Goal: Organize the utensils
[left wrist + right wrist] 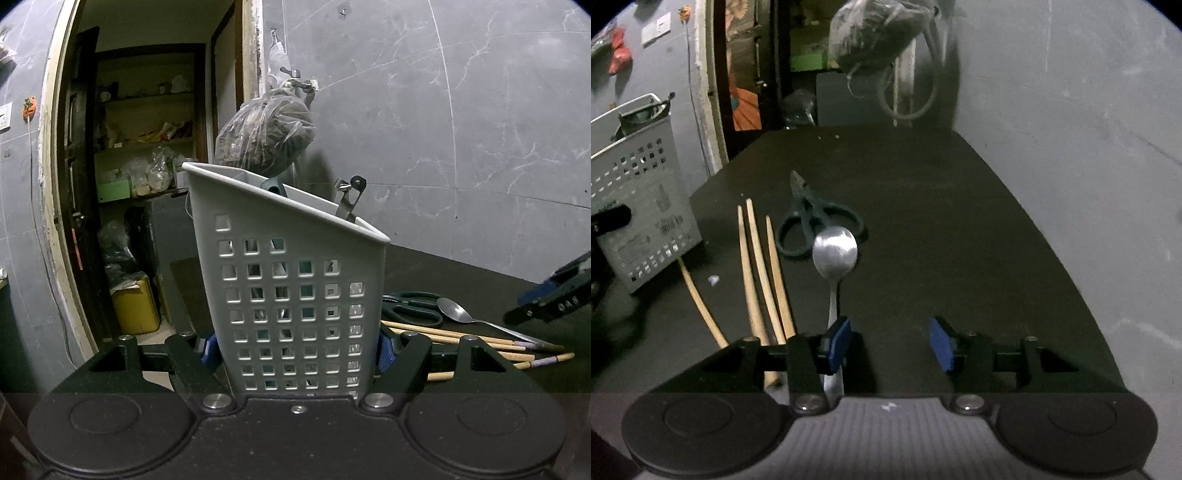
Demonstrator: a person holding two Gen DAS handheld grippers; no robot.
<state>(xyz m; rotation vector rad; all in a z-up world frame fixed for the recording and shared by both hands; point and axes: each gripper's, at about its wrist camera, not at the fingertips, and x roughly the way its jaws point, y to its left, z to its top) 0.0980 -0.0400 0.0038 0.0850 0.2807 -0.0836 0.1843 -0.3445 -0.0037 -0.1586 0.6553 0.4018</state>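
My left gripper (pixel 295 350) occupies the lower centre of the left wrist view, its blue pads (pixel 384 349) pressed against both sides of a grey perforated utensil caddy (pixel 288 280), which stands tilted in the middle of the frame. A metal peeler (pixel 349 199) and a teal handle (pixel 275 188) protrude above the caddy's rim. At lower right of this view, on the black table (pixel 461 273), lie green-handled scissors (pixel 413 306), a steel spoon (pixel 454 312) and wooden chopsticks (pixel 480 343); my right gripper (pixel 550 295) enters at the right edge.

In the right wrist view, my right gripper (pixel 890 343) sits at lower centre with its blue pads (pixel 838 341) spread apart and pinching nothing. The spoon (pixel 834 251) lies lengthwise on the table (pixel 960 221), bowl at centre frame, its handle running beneath the left-hand pad; contact there cannot be told. The scissors (pixel 816 221) lie just beyond the spoon's bowl, the chopsticks (pixel 757 266) to the left of it, the caddy (pixel 642 206) at the left edge.
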